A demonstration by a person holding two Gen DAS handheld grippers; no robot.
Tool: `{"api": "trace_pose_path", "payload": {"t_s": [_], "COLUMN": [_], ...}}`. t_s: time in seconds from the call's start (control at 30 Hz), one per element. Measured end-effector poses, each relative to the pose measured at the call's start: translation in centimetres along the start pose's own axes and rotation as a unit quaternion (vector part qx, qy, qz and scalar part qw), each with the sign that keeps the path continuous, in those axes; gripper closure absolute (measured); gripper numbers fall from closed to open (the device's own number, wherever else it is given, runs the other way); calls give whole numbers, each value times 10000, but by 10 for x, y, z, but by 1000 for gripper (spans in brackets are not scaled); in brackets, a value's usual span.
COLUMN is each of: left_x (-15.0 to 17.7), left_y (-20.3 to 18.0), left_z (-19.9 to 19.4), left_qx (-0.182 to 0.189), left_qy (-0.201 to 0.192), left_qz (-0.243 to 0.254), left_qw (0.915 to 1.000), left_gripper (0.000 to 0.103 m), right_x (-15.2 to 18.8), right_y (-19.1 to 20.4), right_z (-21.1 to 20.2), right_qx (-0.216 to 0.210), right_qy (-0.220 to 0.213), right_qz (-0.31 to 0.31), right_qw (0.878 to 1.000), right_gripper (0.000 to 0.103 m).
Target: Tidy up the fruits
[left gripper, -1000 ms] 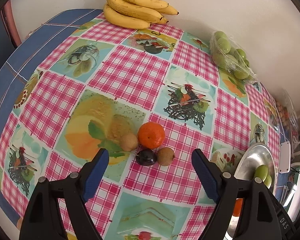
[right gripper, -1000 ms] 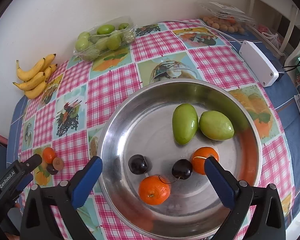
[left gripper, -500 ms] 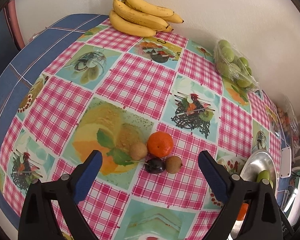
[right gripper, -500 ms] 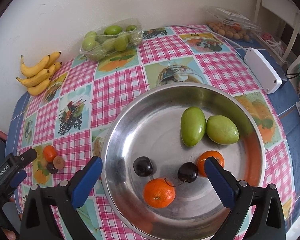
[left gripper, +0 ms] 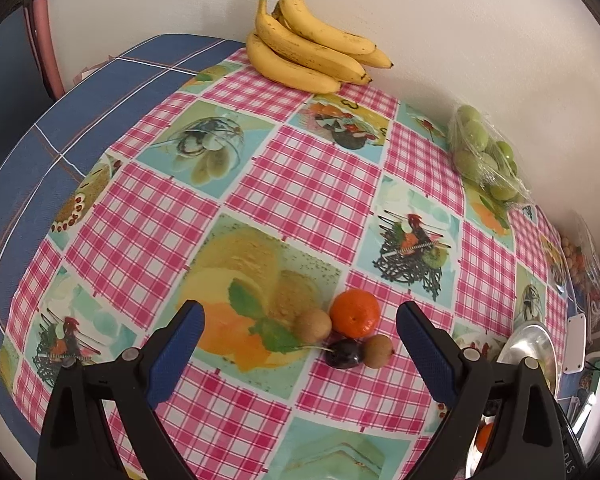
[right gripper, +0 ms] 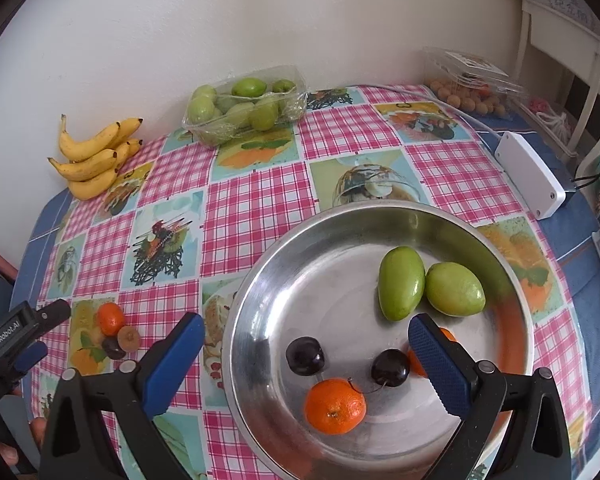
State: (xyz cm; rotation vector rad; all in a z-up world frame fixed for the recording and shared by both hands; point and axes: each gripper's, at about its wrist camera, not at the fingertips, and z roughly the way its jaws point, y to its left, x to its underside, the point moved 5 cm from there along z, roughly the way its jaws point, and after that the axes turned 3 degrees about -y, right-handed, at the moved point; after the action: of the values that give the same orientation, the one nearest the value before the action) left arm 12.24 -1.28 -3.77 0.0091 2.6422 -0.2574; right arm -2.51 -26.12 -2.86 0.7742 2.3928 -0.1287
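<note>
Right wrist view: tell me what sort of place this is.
Most likely a home dining or kitchen corner. A table against a plain wall wears a pink checked tablecloth printed with food pictures, with bananas, a plastic tray of green fruit and a steel bowl on it; a white chair stands at the far right.

I see a tight cluster on the checked cloth: one mandarin (left gripper: 355, 313), two brown kiwis (left gripper: 312, 325) flanking a dark cherry (left gripper: 343, 353), all touching or nearly so. The steel bowl (right gripper: 268, 264) holds two green fruits (right gripper: 401, 282) side by side, two dark cherries (right gripper: 305, 355), one mandarin in front (right gripper: 335, 405) and another partly hidden. I note bananas (left gripper: 308, 54) and a pack of green fruits (right gripper: 244, 104) against the wall.
</note>
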Motion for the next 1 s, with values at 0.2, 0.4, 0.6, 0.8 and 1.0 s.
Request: {"api": "trace_pose_path", "payload": {"t_s": [0.2,0.4,0.6,0.8,1.0], "left_x": [-6,-10,-16,-20,-22], "left_y": [11,21,32,45,58], "left_z": [-2,-2,-5,-7,-5], "left_qx": [48,-28,-90,-160,-299], "left_qy": [-135,-167,-250,-282,-241], "left_qz": [-100,-55,-5,-31,-2], "left_qw": [9998,9998,9996,9995,9993], "left_gripper": [6,6,6,6,6], "right_x": [2,-1,-2,4,18], "right_y": [5,17,44,90,132], "right_z": [2,-1,-5,-8,1], "right_qx": [-55,-173,-362,-765,-1048], "right_qy": [53,-17,-159,-291,-142], "right_qz": [-23,-45,-170,-603,-894], "right_qw": [10000,9998,9991,9948,9904], "right_gripper": [0,0,0,0,0]}}
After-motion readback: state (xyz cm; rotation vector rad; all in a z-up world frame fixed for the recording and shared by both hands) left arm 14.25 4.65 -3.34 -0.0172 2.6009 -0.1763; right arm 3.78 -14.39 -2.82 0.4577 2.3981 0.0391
